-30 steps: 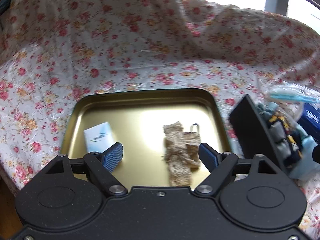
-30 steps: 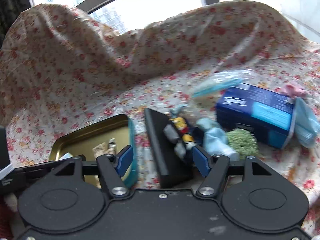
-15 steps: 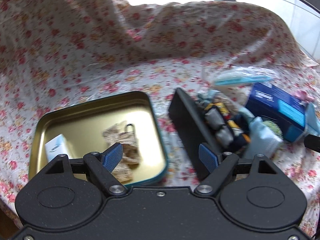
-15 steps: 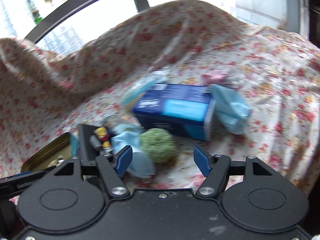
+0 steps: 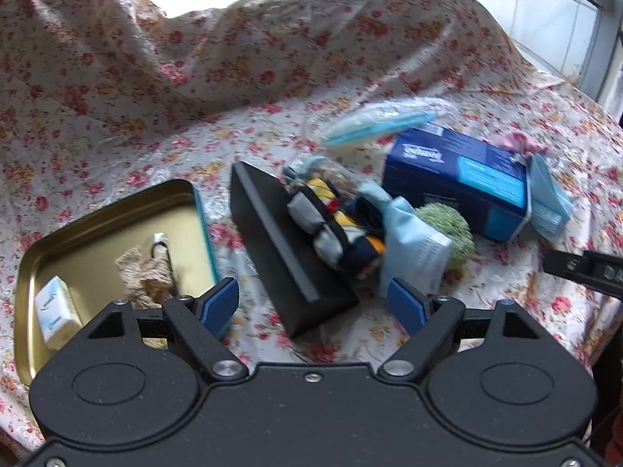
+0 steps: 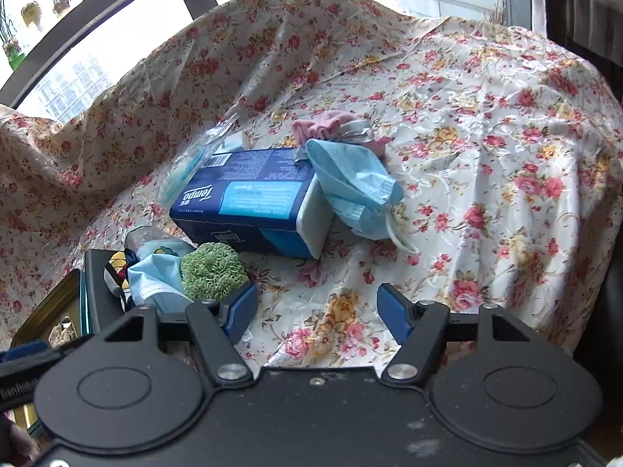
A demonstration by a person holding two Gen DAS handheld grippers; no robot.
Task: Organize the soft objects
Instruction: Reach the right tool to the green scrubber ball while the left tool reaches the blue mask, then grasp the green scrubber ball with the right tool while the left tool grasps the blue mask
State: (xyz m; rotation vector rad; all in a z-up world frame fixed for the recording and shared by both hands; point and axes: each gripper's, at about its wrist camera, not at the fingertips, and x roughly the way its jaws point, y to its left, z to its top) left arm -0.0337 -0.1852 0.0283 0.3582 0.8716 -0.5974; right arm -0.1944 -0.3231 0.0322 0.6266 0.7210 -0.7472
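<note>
My left gripper is open and empty above the near end of a black tray. Rolled socks and a light blue face mask lie in the tray, with a green scrubber ball beside them. My right gripper is open over bare floral cloth, the green scrubber ball just left of its left finger. Farther off lie a blue tissue pack, a crumpled blue mask and a pink sock.
A gold tin at the left holds a small white packet and a beige knitted piece. A clear bag of masks lies behind the tissue pack. The floral cloth rises in folds at the back; windows lie beyond.
Both grippers have swung to the right. The left view went from the gold tin to the black tray. The right view went from the tray to the tissue pack and bare cloth.
</note>
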